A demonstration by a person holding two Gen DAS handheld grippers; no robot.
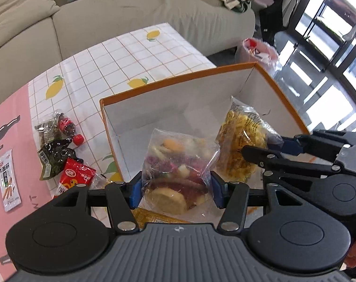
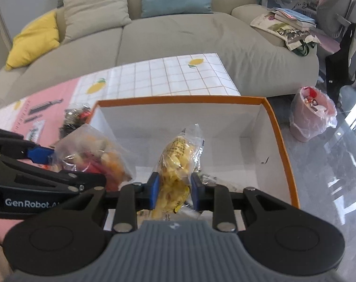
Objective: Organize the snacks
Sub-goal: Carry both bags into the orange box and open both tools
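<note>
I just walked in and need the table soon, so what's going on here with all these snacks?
A person is packing snacks into the orange-rimmed white cardboard box. The left gripper clamps a clear bag of mixed colourful snacks, and the right gripper clamps a clear bag of yellow chips, both held over the box. A small cola bottle and red packet lie on the lemon-print tablecloth.

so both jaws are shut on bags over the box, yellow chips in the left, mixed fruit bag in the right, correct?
Swapped. The left wrist view shows the left gripper holding the mixed fruit bag; the right gripper holds the yellow chips. Both are over the box.
</note>
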